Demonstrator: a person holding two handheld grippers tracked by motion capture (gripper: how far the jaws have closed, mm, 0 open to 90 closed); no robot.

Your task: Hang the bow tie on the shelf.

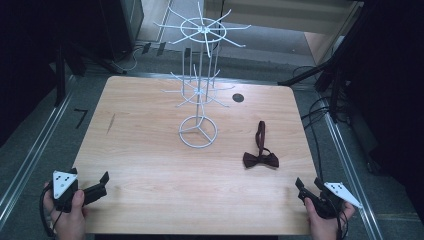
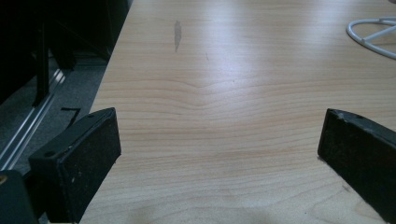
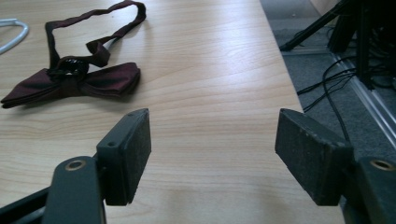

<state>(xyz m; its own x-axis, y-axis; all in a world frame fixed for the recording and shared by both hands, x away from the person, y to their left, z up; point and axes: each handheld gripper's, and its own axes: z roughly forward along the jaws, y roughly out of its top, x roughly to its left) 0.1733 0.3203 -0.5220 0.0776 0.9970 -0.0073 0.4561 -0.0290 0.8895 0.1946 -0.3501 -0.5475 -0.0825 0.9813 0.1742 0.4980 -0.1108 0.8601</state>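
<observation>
Pale wood with a light grain covers the counter (image 1: pixel 150 150). A white wire rack (image 1: pixel 199 90) stands upright near the middle toward the far edge, on a ring base with spokes and hooks spreading at two levels. To its right, nearer the person, a dark maroon bow tie (image 1: pixel 260 159) lies flat on the wood with its strap looped away toward the far side, well apart from the rack.

At the near left corner a hand (image 1: pixel 70 212) holds the left tool (image 1: pixel 102 182), its jaws spread wide over bare wood with nothing between them. At the near right corner the other hand (image 1: pixel 322 222) holds the right tool (image 1: pixel 306 187), jaws likewise wide apart and empty, with the bow tie ahead of them and a little to the left.
</observation>
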